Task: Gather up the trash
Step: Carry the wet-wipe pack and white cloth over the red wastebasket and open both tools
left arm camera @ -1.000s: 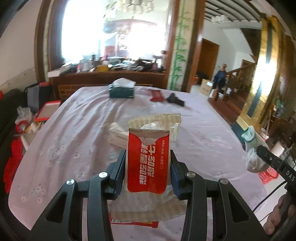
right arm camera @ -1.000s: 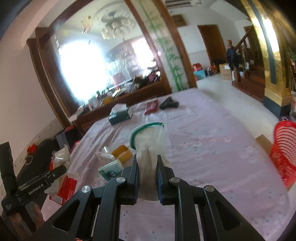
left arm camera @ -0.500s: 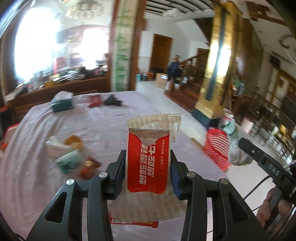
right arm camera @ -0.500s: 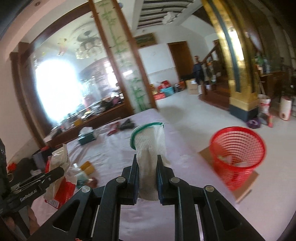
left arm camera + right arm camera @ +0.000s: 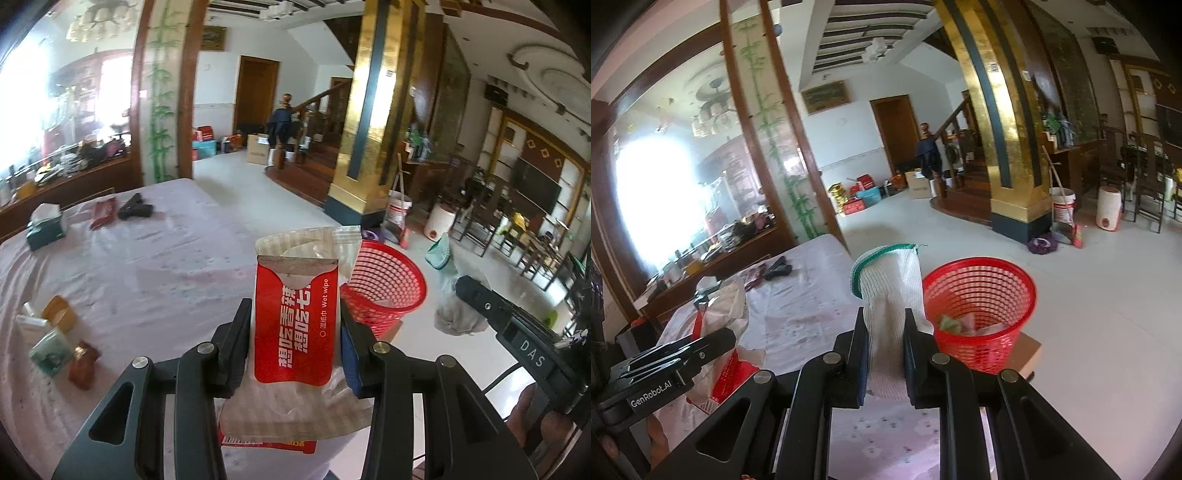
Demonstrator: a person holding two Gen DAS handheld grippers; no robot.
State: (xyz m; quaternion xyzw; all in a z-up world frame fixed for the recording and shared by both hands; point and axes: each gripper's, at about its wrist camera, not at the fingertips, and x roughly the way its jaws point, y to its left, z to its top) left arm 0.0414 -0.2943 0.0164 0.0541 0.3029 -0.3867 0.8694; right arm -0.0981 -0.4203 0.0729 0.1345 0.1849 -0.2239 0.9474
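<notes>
Red wipe packet (image 5: 295,325) clamped between left fingers (image 5: 236,343); white glove (image 5: 886,295) between right fingers (image 5: 858,347).

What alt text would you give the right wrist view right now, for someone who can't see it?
The right gripper clamps a white knit glove with a green cuff, pointed toward a red mesh waste basket on the floor beyond the table edge, some scraps already inside. At left, the left gripper holds a red wet wipe packet over the pale floral tablecloth.

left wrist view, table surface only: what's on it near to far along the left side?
Dark red packet → green-and-white packet → yellow box → green tissue box → red pouch, black object beside it.
</notes>
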